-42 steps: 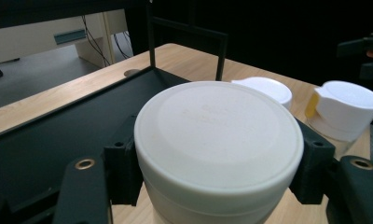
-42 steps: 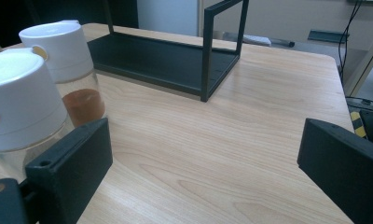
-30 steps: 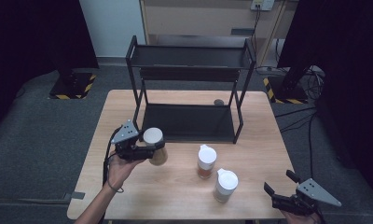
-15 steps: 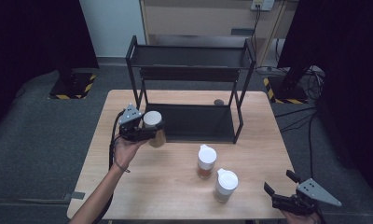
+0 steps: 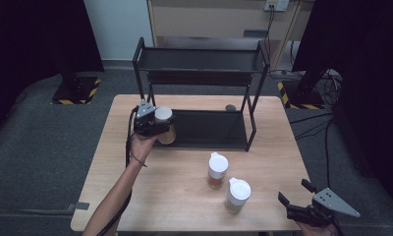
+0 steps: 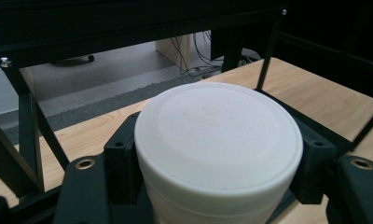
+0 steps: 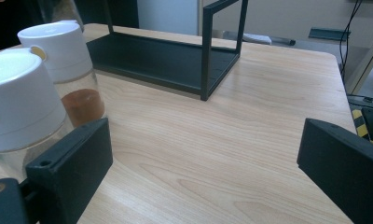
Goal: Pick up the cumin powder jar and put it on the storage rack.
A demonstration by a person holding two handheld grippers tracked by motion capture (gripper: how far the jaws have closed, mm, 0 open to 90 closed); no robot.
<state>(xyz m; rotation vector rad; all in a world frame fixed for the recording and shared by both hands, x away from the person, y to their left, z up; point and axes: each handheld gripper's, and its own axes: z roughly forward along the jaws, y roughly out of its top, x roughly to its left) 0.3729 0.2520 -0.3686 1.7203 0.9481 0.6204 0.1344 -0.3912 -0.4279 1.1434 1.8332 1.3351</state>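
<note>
The left gripper (image 5: 157, 125) is black with a trailing cable; the right gripper (image 5: 295, 201) carries a grey 3-cornered plate at 3 o'clock.

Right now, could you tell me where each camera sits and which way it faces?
High view: above the person's side, facing forward and down on the table and black rack; both forearms and tongs show.
Left gripper view: on the left tongs, looking over the white-lidded jar toward the rack.
Right gripper view: on the open right tongs, facing across the table.
Shared: high and right gripper views both show the two white-capped spice jars.
</note>
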